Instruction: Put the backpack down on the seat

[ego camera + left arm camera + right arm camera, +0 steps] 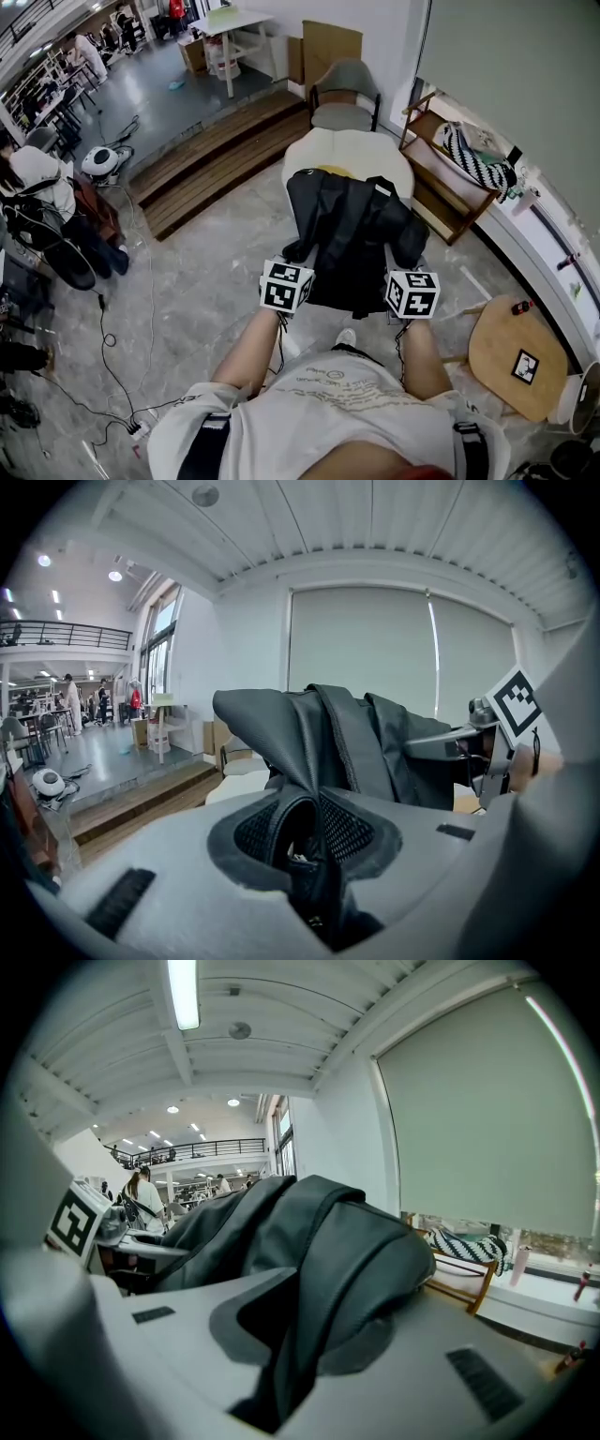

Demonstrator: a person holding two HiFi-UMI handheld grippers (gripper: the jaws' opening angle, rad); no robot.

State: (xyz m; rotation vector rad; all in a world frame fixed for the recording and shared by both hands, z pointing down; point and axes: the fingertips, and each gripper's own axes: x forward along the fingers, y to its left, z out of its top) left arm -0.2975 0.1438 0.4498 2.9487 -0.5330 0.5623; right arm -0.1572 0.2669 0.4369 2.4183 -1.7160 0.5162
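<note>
Backpack [352, 239], black, hangs between the two claws in front of the person. Its far end lies over the near edge of the cream seat [349, 155] — whether it rests on the cushion or is clear of it cannot be told from the head view.

The left claw [317, 883] is narrowed onto a mesh-lined strap [342, 829] of the bag. The strap runs down into the gap between the jaws, and the pads press on it. The right claw [272, 1372] is likewise closed narrow on a fold of the bag's smooth black fabric, and the bulk of the bag swells up just past its jaws. In the head view the left marker cube [286, 286] and the right marker cube [412, 293] sit at the bag's two near corners.

Beyond the seat a grey chair [345, 94] stands near the wall. To the seat's right is a wooden shelf [439, 192] with a striped cloth [474, 155] on top. A round wooden stool [502, 361] stands near the person's right side, and wooden steps [211, 159] lie off to the left — well apart from the seat.
</note>
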